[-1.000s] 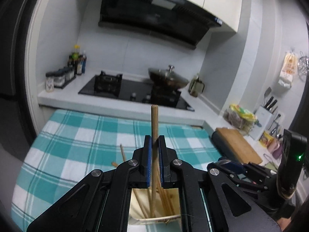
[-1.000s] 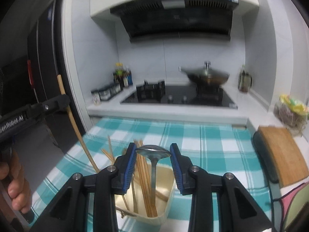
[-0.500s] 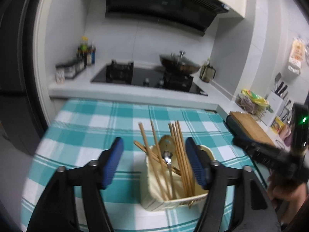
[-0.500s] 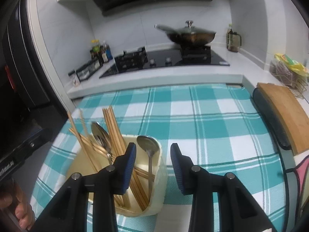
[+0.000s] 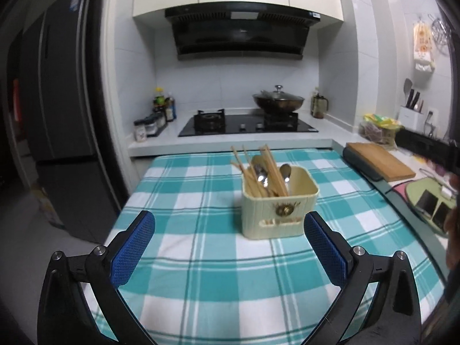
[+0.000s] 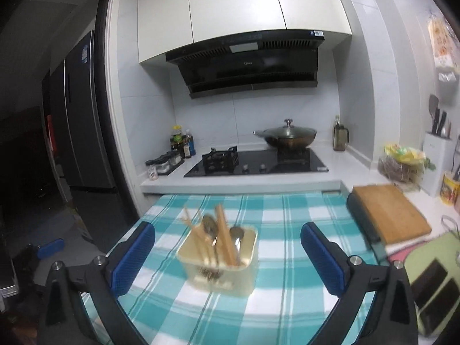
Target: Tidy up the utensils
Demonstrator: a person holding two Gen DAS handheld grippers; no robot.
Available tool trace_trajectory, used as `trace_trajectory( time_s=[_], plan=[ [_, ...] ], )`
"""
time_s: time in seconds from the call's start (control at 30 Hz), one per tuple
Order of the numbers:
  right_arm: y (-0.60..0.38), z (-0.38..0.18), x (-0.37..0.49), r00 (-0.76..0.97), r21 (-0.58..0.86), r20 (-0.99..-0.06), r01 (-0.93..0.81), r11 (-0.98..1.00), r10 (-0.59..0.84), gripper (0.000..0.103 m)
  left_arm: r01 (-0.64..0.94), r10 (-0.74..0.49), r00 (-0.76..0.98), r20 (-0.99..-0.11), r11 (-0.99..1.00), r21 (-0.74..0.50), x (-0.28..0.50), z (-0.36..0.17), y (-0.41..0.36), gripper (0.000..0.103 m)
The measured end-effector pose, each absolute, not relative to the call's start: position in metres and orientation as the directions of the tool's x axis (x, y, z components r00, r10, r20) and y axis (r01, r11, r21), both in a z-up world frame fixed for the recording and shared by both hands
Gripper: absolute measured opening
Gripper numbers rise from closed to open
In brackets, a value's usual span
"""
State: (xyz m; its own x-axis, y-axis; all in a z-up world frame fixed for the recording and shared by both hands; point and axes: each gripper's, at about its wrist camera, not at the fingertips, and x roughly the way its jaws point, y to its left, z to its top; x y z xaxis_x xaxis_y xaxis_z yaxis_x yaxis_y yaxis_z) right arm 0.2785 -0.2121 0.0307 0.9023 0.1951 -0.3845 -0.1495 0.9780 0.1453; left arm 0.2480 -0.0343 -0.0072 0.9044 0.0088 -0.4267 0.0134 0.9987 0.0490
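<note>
- Kitchen, left wrist view: a teal-and-white checked cloth (image 5: 201, 258) covers the near surface; beyond it a white counter carries a black hob (image 5: 247, 126) with a lidded wok (image 5: 278, 102) on its right burner, under a black hood (image 5: 241, 33).
- A cream holder (image 5: 280, 204) stands upright on the cloth, in the middle and slightly right, well ahead of the fingers. Chopsticks (image 5: 266, 169) and spoons (image 5: 260, 174) stand in it, leaning left.
- The left gripper (image 5: 230, 251) has just been opening; its jaws stand wide apart, blue pads facing inward, with only cloth between them.
- A wooden board (image 5: 379, 164) lies at the right edge of the cloth; a knife block (image 5: 411, 116) stands farther right.
- At the far right edge part of a hand (image 5: 452, 224) shows, partly cut off.
- Right wrist view, somewhat blurred: the same cloth (image 6: 287, 287), hob (image 6: 256, 164) and wok (image 6: 287, 138) appear.
- The holder (image 6: 220, 260) sits on the cloth, left of centre, with chopsticks (image 6: 225, 235) and spoons (image 6: 237, 237) in it.
- The right gripper (image 6: 228, 251) has also just been opening; its jaws are spread wide and empty, the holder beyond them and untouched.
- The board (image 6: 391, 212) lies to the right.
</note>
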Motion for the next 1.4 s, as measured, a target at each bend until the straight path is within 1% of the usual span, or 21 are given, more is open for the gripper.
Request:
trace_trajectory(
  time_s=[0.1,0.17,0.23,0.33,0.6,0.83,1.03,1.4],
  plan=[
    [-0.202,0.005,0.249,0.886,0.115,-0.432,-0.131,0.985,0.168,0.103,-0.071,0.130,0.906,-0.403,0.985,0.158,0.231,-0.016,-0.044,0.103],
    [-0.193,-0.005,0.233,0.874,0.075,-0.466,-0.118,0.990,0.140,0.103,-0.096,0.160,0.905,-0.394,0.979,0.179,0.221,-0.015,-0.045,0.103],
    [-0.187,-0.012,0.218,0.870,0.048,-0.476,-0.120,0.992,0.128,0.103,-0.084,0.141,0.903,-0.406,0.984,0.155,0.211,-0.013,-0.044,0.103],
    [-0.185,-0.013,0.204,0.868,0.053,-0.478,-0.123,0.991,0.134,0.103,-0.045,0.091,0.894,-0.438,0.992,0.114,0.201,-0.010,-0.043,0.103],
    [-0.176,0.004,0.183,0.873,0.016,-0.482,-0.079,0.997,0.076,0.103,-0.024,0.022,0.872,-0.489,1.000,0.002,0.187,-0.001,-0.032,0.103],
    [-0.168,0.015,0.173,0.880,0.018,-0.467,-0.081,0.997,0.080,0.103,-0.038,0.041,0.869,-0.493,0.999,0.016,0.180,0.008,-0.032,0.103],
    [-0.160,0.022,0.166,0.891,-0.008,-0.449,-0.080,0.997,0.068,0.103,-0.057,0.060,0.867,-0.495,0.998,0.022,0.178,0.012,-0.028,0.103],
    [-0.159,0.025,0.163,0.885,0.005,-0.460,-0.080,0.997,0.073,0.103,-0.070,0.079,0.858,-0.508,0.997,0.035,0.178,0.012,-0.027,0.103]
  ],
)
